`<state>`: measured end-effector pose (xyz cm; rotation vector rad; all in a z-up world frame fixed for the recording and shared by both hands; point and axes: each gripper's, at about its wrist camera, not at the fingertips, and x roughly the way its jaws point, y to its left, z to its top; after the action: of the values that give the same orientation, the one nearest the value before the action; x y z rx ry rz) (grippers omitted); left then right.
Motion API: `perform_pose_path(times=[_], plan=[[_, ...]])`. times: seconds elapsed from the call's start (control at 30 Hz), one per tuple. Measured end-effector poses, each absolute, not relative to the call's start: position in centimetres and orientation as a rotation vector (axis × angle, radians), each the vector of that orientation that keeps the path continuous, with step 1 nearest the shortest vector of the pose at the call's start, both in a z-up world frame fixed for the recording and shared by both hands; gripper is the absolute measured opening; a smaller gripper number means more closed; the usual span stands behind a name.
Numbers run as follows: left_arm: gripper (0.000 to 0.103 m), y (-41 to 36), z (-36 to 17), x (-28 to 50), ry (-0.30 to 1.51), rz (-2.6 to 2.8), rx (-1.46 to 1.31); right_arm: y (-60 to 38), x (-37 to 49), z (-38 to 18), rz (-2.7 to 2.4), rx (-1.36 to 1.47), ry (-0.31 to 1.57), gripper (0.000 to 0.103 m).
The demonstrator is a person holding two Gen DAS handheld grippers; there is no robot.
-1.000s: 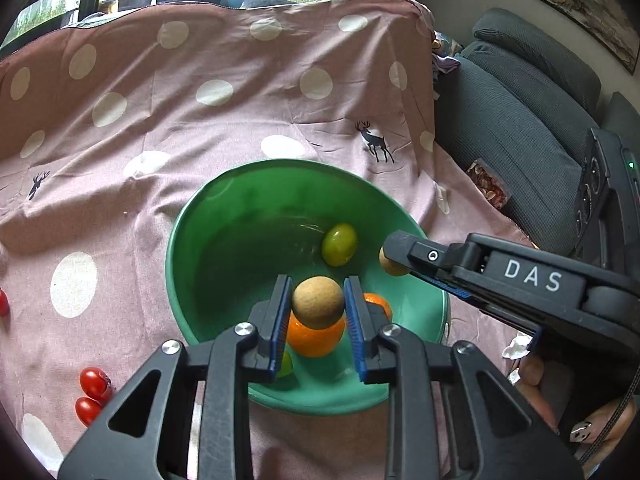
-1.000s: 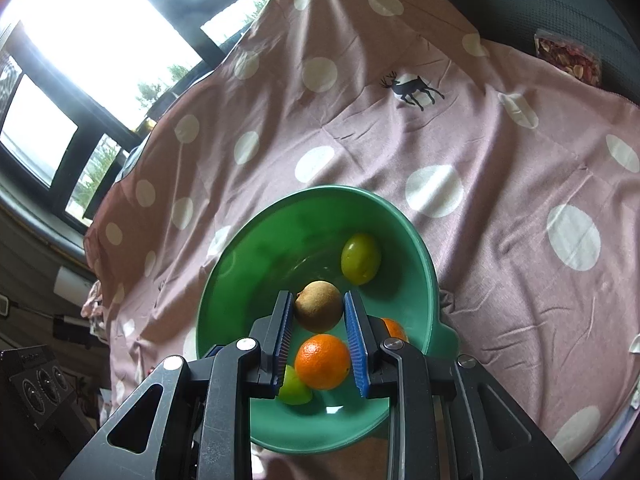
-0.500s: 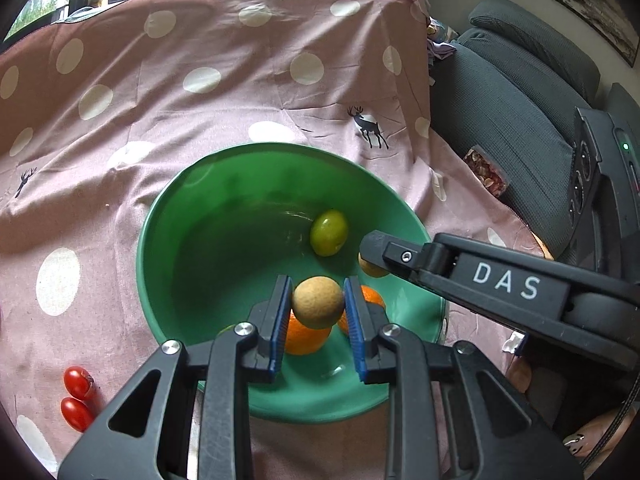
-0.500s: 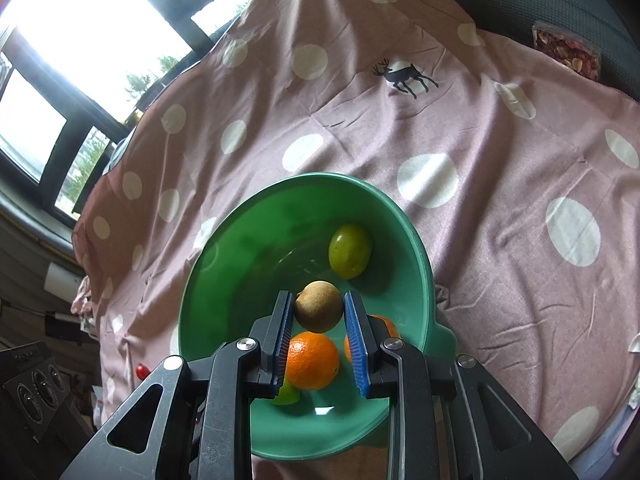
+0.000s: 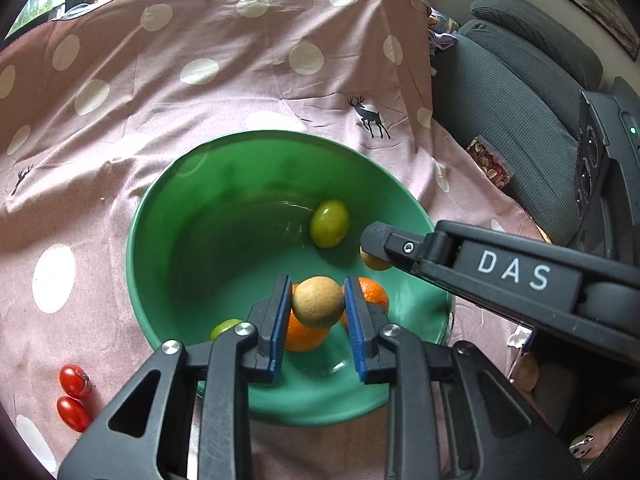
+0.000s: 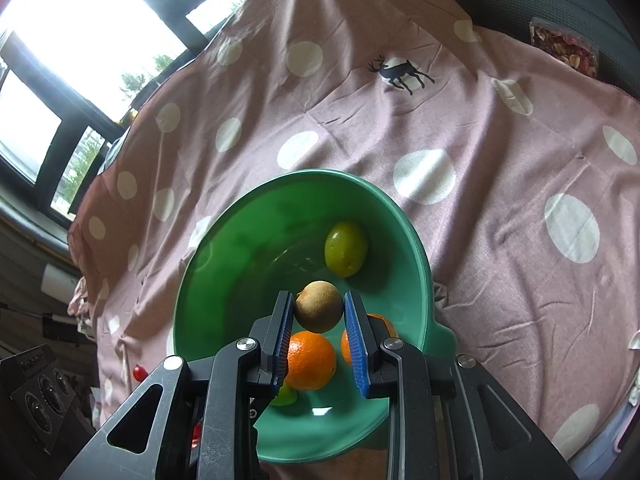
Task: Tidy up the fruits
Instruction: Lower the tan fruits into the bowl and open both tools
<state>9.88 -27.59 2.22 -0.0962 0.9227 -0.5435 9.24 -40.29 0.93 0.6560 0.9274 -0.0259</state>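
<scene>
Step in hand: deposit stage, both fruits carried over green bowl [image 5: 160, 216].
Left tongs [image 5: 318, 307]: clamped on tan round fruit [image 5: 317, 301], held above bowl's near side.
Right tongs [image 6: 318, 312]: clamped on brown kiwi-like fruit [image 6: 319, 306], also above bowl.
In bowl: two oranges [image 6: 310, 360], green lime-like fruit [image 6: 345, 249].
Outside bowl, left of it on polka-dot cloth [image 5: 240, 92]: two cherry tomatoes [image 5: 73, 380].
Next move, judged: lower slightly, part tongs, release without striking oranges; then fetch tomatoes.

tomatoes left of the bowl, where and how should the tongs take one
Take the upper tomato across its short middle, from above. It lies flat on the cloth with its long side nearly against the lower tomato, so place the pads clear of that neighbour.
</scene>
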Motion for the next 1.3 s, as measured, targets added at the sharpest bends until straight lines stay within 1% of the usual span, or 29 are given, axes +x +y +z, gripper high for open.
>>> perform_pose_path(times=[0.9,0.93,1.0,1.03,1.1,1.2,1.23,1.3], plan=[[0.027,-27.4,1.8,10.1,0.938,-0.549,-0.136,-40.5,9.5,0.4,-0.023,0.674,0.953,0.029],[0.029,-27.3,2.0,10.0,0.931,-0.551,-0.142,-40.5,9.4,0.5,-0.023,0.673,0.951,0.029],[0.047,-26.8,2.3,9.7,0.914,-0.56,-0.168,-40.5,9.3,0.6,-0.03,0.664,0.948,0.029],[0.05,-26.4,2.6,9.6,0.904,-0.567,-0.186,-40.5,9.3,0.6,-0.033,0.665,0.95,0.029],[0.058,-25.8,3.1,9.2,0.887,-0.569,-0.209,-40.6,9.2,0.7,-0.034,0.669,0.948,0.038],[0.067,-24.5,4.2,8.4,0.849,-0.556,-0.219,-40.6,8.9,1.0,-0.029,0.679,0.93,0.047],[0.069,-23.9,4.6,8.1,0.837,-0.552,-0.224,-40.6,8.8,1.3,-0.029,0.677,0.921,0.049],[0.072,-22.5,5.3,7.6,0.815,-0.535,-0.237,-40.4,8.6,1.7,-0.03,0.67,0.903,0.058]])
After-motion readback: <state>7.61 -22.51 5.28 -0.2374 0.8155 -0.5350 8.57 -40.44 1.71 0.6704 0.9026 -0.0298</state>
